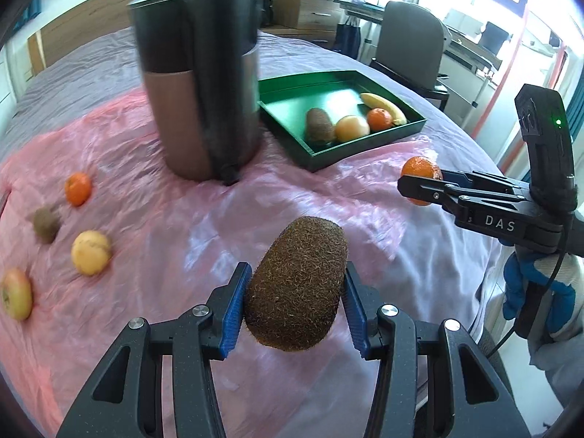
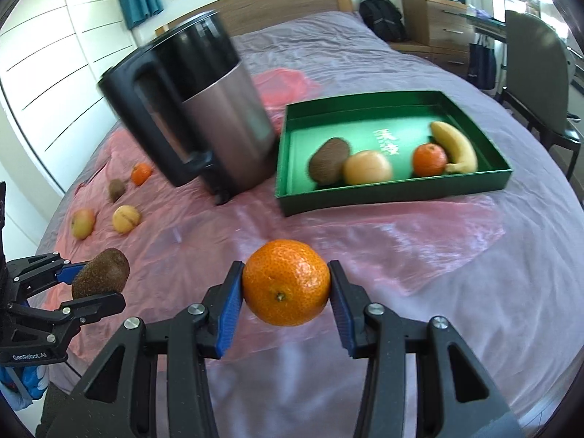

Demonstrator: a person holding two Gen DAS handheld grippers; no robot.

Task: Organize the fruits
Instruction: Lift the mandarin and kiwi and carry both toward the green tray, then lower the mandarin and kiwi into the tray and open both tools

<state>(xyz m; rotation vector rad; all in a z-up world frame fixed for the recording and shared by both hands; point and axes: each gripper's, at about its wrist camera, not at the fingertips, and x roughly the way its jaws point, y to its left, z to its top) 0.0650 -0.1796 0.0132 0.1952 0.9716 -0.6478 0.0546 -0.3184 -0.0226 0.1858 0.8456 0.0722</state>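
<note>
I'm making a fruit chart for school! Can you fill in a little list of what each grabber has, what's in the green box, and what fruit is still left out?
left gripper: shut on a kiwi
right gripper: shut on a mandarin
green tray: kiwi, pale round fruit, mandarin, banana
fruit still on pink sheet: four, one mandarin, one kiwi, two yellowish round fruits
beside the tray: dark kettle

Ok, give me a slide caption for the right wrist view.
Right gripper carries a mandarin toward the green tray of fruit; left gripper alongside holds a kiwi.
</note>
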